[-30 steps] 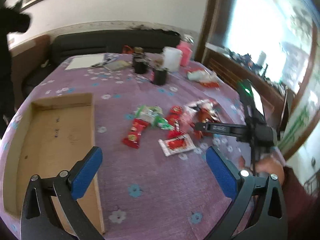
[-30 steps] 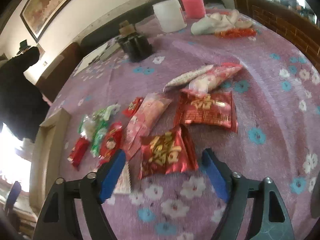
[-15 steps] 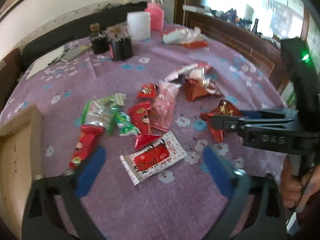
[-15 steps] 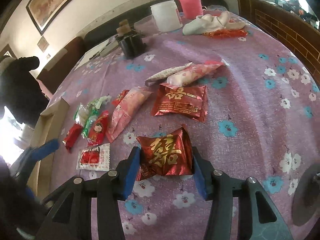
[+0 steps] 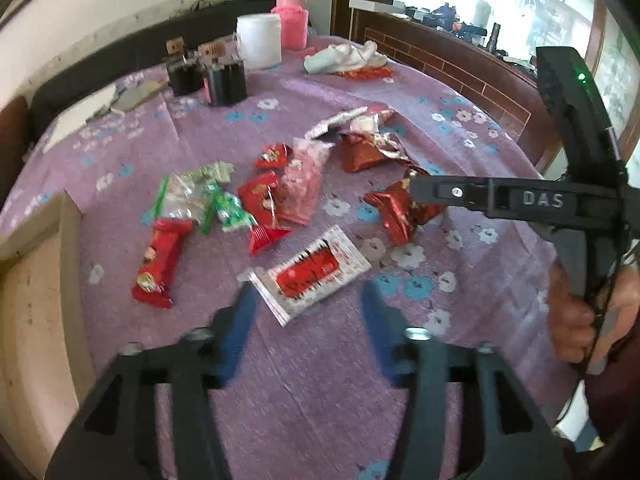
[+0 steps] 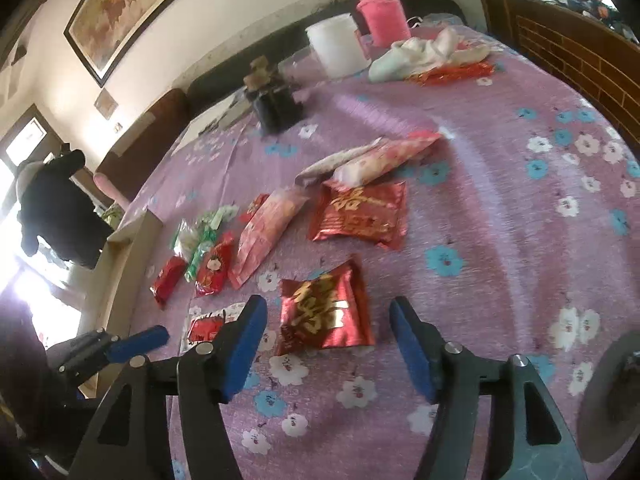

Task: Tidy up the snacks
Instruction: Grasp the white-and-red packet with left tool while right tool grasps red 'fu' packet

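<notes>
Several snack packets lie on the purple flowered tablecloth [image 5: 320, 380]. My left gripper [image 5: 308, 312] is open just in front of a white packet with a red label [image 5: 310, 272]. My right gripper [image 6: 328, 332] is open around a red foil packet with gold writing [image 6: 326, 314], its pads on either side and not pressing it. That packet [image 5: 400, 210] and the right gripper [image 5: 500, 200] also show in the left wrist view. A cardboard box [image 5: 32, 300] stands at the left.
More packets lie beyond: another red foil one [image 6: 360, 214], a pink one [image 6: 268, 228], green ones [image 5: 200, 200], a long red one [image 5: 160, 260]. Black holders [image 5: 212, 76], a white cup [image 5: 258, 40], a pink bottle [image 5: 290, 20] and a cloth [image 5: 344, 56] stand at the back.
My left gripper has swung right from the box to the white packet and its jaws have narrowed. My right gripper closed toward the red foil packet, then opened wider around it.
</notes>
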{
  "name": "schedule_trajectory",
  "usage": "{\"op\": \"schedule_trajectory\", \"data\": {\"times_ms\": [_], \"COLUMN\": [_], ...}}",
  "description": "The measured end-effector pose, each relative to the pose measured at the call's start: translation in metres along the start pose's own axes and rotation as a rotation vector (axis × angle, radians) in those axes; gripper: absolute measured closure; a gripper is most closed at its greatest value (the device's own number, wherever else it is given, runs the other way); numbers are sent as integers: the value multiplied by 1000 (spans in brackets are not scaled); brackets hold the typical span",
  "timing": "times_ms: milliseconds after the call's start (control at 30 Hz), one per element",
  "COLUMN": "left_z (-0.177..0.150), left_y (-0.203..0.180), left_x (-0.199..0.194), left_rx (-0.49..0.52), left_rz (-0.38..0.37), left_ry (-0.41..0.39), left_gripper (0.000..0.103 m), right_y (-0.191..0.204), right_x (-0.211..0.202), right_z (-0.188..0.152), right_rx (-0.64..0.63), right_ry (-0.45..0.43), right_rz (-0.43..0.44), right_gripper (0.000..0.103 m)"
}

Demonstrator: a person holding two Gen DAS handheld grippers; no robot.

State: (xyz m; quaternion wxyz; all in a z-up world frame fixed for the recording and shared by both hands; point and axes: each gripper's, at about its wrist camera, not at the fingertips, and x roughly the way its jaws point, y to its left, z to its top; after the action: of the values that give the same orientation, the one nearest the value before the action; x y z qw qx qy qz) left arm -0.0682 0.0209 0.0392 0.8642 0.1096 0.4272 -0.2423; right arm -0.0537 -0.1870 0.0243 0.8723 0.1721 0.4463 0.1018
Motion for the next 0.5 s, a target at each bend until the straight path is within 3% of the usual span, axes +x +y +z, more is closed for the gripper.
{"op": "schedule_trajectory", "data": {"times_ms": [167, 300, 400, 433, 500], "left_z": [10, 10, 10, 11, 11], "left_y": [-7, -18, -18, -15, -10], "left_x": [17, 40, 42, 43, 40], "left_rx": [69, 129, 107, 79, 39], "left_rz": [17, 23, 18, 4, -8], "left_ry": [-13, 35, 37, 52, 56], "left_gripper": [40, 40, 39, 42, 72], "right_y": [5, 11, 16, 19, 25], "right_x": [-3, 1, 8, 11, 17], "right_z": [-1, -2, 1, 2, 3], "right_rx": [-4, 7, -8, -19, -45], "right_ry": [18, 33, 39, 43, 50], "right_rz": [-11, -2, -30, -41, -78], "right_gripper": [37, 37, 37, 37, 37]}}
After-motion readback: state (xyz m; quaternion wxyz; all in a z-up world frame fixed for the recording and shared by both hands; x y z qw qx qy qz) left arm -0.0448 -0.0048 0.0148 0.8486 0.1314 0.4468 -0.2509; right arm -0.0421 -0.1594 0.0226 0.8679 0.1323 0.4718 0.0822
